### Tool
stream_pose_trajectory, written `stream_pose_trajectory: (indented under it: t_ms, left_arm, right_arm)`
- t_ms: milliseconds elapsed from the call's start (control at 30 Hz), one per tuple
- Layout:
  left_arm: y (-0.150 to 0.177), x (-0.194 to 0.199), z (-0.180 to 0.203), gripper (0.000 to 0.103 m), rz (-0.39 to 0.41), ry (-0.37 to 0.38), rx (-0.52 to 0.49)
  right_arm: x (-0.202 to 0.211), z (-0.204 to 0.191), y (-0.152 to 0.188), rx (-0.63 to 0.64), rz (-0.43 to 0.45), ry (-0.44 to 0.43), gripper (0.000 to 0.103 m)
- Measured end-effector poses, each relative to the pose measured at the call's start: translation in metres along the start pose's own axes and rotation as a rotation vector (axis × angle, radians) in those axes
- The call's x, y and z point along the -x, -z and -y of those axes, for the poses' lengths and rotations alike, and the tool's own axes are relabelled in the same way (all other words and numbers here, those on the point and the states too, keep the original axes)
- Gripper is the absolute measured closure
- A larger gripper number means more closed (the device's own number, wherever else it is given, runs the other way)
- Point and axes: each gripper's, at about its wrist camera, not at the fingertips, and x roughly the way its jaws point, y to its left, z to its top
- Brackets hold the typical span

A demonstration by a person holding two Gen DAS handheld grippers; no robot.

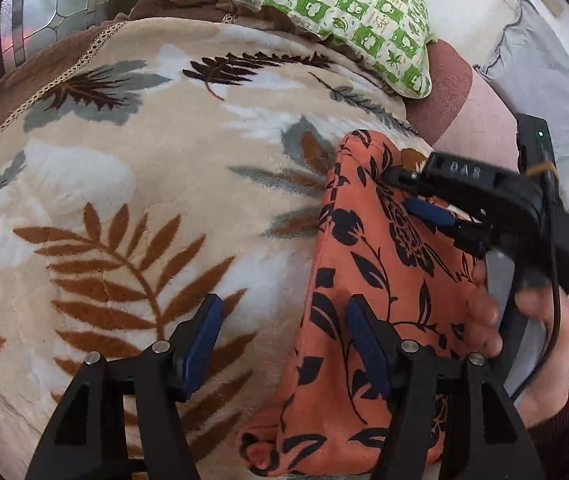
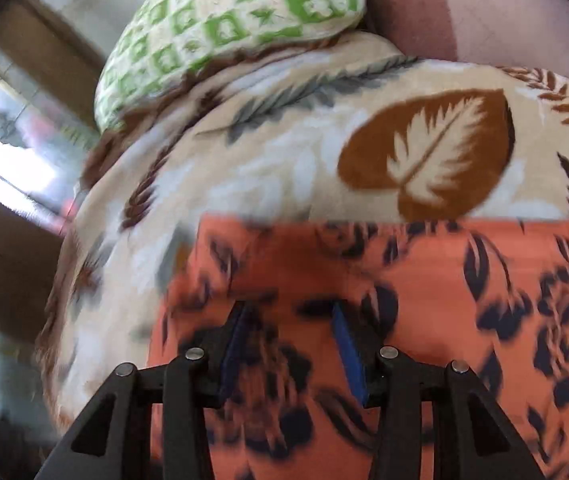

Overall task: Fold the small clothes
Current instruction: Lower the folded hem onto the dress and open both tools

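Note:
An orange garment with a dark flower print (image 1: 368, 280) lies folded into a long strip on a beige leaf-patterned blanket (image 1: 144, 184). My left gripper (image 1: 284, 312) is open and empty, just above the garment's left edge, one finger over the blanket and one over the cloth. My right gripper (image 1: 420, 192) reaches in from the right, low over the garment's far part. In the right wrist view the right gripper (image 2: 290, 316) is open over the garment (image 2: 444, 292), holding nothing. That view is blurred.
A green-and-white patterned pillow (image 1: 324, 4) lies at the blanket's far edge, also in the right wrist view (image 2: 220, 28). A pink-brown headboard or cushion (image 1: 464, 92) and grey cloth (image 1: 540, 76) are at the right. A window (image 1: 56, 4) is far left.

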Motion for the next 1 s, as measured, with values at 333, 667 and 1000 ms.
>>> stream_pose_trajectory:
  t_ms: [333,667,1000]
  left_arm:
    - [0.009,0.015,0.06,0.036,0.071,0.077,-0.192]
    - [0.033,-0.008,0.09,0.034,0.033,-0.061,-0.347]
    - [0.047,-0.018,0.111,0.029,-0.019,-0.109,-0.438]
  right_arm:
    - [0.112,0.083,0.024,-0.093,0.179,0.136,0.055]
    - [0.179,0.277,0.05,-0.493,0.233,0.305,0.056]
    - [0.238,0.218,0.147,-0.307,0.226,0.305,0.056]
